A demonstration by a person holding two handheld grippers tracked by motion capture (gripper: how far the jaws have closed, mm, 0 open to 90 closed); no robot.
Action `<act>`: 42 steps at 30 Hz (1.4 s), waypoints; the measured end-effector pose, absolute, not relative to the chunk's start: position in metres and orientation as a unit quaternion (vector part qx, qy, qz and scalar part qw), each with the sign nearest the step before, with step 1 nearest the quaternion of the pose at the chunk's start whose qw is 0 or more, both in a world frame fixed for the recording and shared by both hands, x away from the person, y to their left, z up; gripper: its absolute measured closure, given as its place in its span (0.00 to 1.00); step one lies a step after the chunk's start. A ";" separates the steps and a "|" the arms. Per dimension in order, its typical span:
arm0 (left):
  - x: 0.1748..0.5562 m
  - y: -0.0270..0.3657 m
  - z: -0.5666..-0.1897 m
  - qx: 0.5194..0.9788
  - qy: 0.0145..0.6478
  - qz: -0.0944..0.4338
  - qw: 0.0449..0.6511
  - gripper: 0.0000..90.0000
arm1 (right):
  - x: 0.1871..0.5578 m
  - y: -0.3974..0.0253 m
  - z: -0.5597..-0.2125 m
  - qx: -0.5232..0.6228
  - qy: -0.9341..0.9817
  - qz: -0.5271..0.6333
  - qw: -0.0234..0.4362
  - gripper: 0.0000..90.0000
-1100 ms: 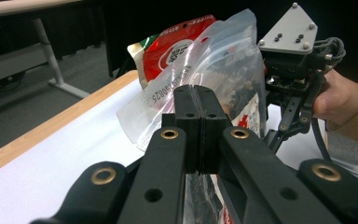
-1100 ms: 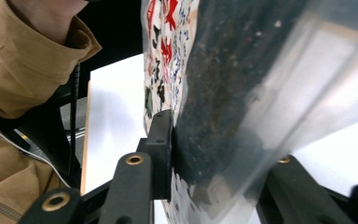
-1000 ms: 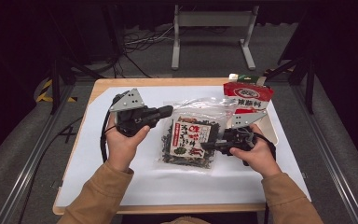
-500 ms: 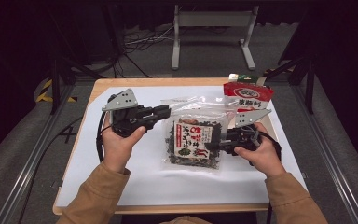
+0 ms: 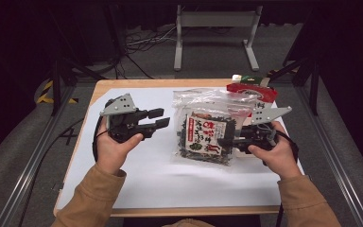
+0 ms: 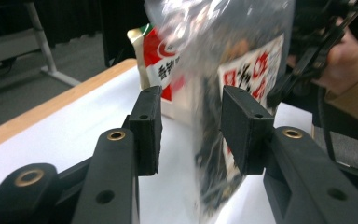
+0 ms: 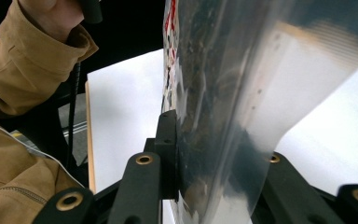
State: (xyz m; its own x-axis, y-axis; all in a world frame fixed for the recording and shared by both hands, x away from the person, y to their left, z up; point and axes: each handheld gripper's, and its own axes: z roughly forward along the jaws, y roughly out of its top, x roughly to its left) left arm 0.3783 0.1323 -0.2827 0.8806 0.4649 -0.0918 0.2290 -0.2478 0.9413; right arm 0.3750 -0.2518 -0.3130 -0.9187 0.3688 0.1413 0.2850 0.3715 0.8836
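Over the white table (image 5: 137, 184), the clear seaweed bag (image 5: 207, 124) stands tilted up off the surface toward the right edge, a red snack packet (image 5: 251, 92) just behind it at the far right corner. The right gripper (image 5: 228, 140) is clamped on the bag's right side. The left gripper (image 5: 159, 118), jaws spread wide, hovers just left of the bag without touching.

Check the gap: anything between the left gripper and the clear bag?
Nothing. In the high view, bare white table cover separates the open left gripper from the clear bag, which the right gripper holds.
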 end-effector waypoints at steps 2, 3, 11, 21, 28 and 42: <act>0.379 0.135 -0.285 0.786 0.225 0.102 0.566 0.64 | 0.375 -0.254 -0.310 0.202 0.827 0.523 0.044 0.80; 0.379 0.136 -0.286 0.788 0.227 0.103 0.564 0.63 | 0.374 -0.256 -0.308 0.204 0.827 0.522 0.047 0.80; 0.383 0.146 -0.303 0.799 0.242 0.096 0.542 0.60 | 0.373 -0.271 -0.295 0.220 0.827 0.512 0.068 0.80; 0.391 0.158 -0.318 0.798 0.257 0.098 0.537 0.52 | 0.377 -0.284 -0.278 0.237 0.825 0.505 0.089 0.80; 0.398 0.166 -0.329 0.797 0.265 0.103 0.533 0.47 | 0.379 -0.293 -0.268 0.246 0.821 0.504 0.103 0.80; 0.408 0.173 -0.345 0.796 0.280 0.095 0.529 0.41 | 0.383 -0.312 -0.253 0.264 0.813 0.501 0.134 0.80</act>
